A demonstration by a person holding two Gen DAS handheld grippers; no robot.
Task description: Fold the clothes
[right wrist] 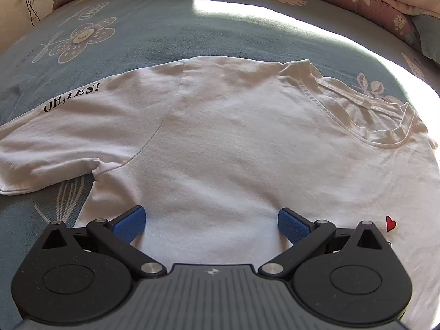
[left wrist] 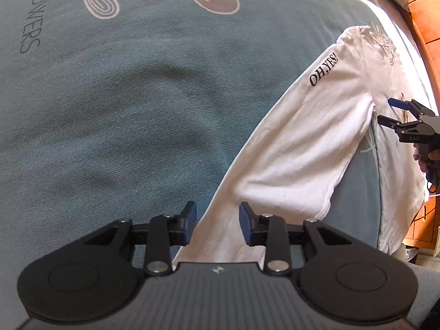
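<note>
The left claw (left wrist: 217,224) hangs with its blue pads parted, pointing steeply down over the end of the sleeve (left wrist: 297,143) of a white T-shirt (right wrist: 247,143); the cloth passes beneath the gap, and neither pad presses on it, so the claw is released. The right claw (right wrist: 211,227) stands wide apart above the chest of the shirt, gripping nothing. In the left wrist view a hand (left wrist: 427,159) holds that right claw over the shirt's body. The shirt lies spread flat, front up, on a bed under a blue sheet (left wrist: 110,123) printed with flowers. Black lettering reading "OH,YES!" (right wrist: 71,97) runs along the sleeve, and a small red heart (right wrist: 390,223) sits on the chest, just beside the right claw
</note>
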